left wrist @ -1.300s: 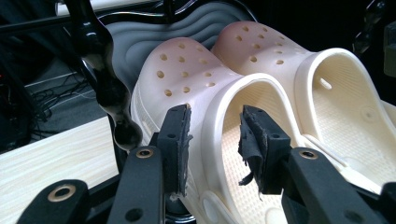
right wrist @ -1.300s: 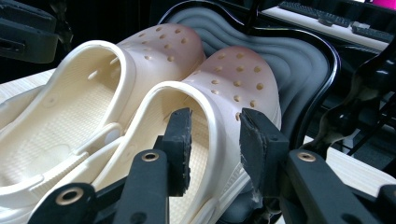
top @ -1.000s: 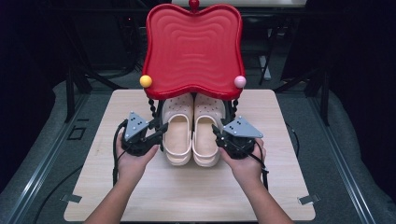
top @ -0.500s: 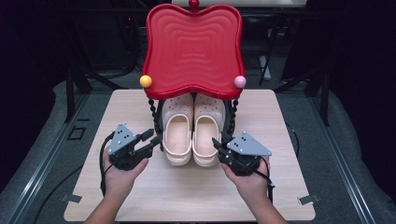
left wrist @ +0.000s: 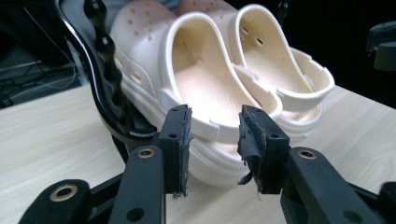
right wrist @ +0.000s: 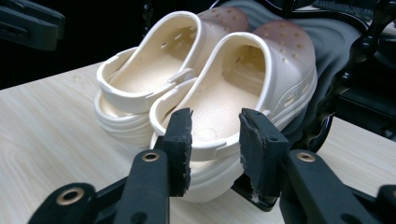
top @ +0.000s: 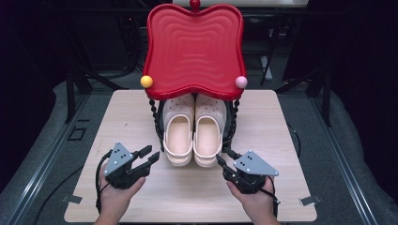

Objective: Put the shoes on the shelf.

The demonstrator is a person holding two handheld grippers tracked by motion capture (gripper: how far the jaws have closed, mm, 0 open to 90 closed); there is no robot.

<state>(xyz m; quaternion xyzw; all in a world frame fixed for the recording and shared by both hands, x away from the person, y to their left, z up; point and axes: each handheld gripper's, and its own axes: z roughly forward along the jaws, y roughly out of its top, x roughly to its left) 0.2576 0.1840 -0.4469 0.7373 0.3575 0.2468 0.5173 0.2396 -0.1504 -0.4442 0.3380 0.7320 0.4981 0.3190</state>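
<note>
A pair of cream foam clogs, the left clog (top: 179, 136) and the right clog (top: 208, 133), stands side by side at the centre of a pale wood-grain table (top: 117, 108), toes tucked under a glossy red wavy-edged tray-top stand (top: 194, 49) on twisted black legs, heels facing the person at six o'clock. The placement reads as deliberate: the stand's black frame hems the shoes in on both sides, leaving the heel ends as the only free approach.

The left gripper (top: 149, 155), held in the person's left hand (top: 115, 197), sits at about eight o'clock from the pair, jaws pointing toward two o'clock at the near heel. The right gripper (top: 220, 161), held in the right hand (top: 256, 199), sits at about four o'clock, aimed toward ten o'clock. Both appear angled inward so each lines up with its own shoe.

In the left gripper view, the black jaws stand apart with nothing between them, and the heel rim and strap of the left clog lie just beyond the pads (left wrist: 180, 133), apart from them. The right gripper view shows the same: jaws parted and empty, having just widened a little, the right clog's heel rim just ahead of the tips, not touching.
</note>
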